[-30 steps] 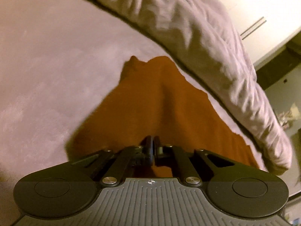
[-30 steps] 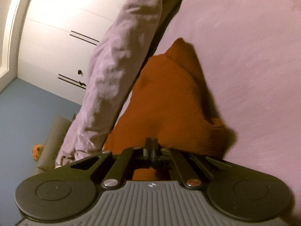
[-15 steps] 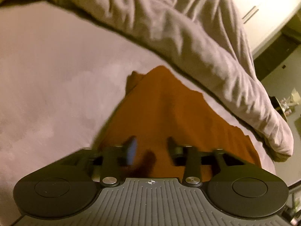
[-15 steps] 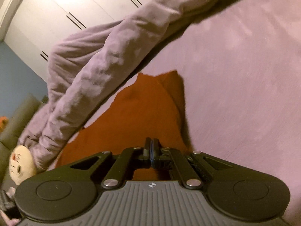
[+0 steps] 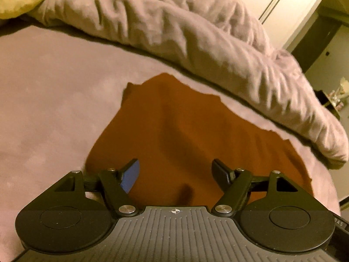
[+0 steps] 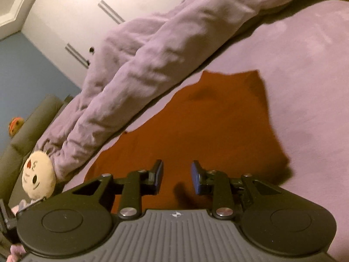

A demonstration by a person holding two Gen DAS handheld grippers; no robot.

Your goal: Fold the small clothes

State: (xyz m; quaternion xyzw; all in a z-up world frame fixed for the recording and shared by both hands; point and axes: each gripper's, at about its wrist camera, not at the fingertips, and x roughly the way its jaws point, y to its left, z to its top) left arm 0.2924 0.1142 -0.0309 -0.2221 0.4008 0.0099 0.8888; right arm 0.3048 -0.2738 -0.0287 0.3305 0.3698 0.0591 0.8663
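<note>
Orange garment lies spread on the mauve bed sheet, beside the bunched duvet. Left gripper and right gripper hover above it, jaws just opened, nothing between them.

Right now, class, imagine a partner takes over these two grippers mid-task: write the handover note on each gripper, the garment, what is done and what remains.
Left gripper: jaws wide apart, just been opening, nothing between them.
Right gripper: jaws part open, just been opening, nothing held.
Orange garment: lies released on the mauve bed sheet, beside the bunched duvet, below both grippers.
Done: the garment has been laid down and let go; how many folds it has I cannot tell.
Left: check its shape, make any further fold, smooth the ridge across its middle.
</note>
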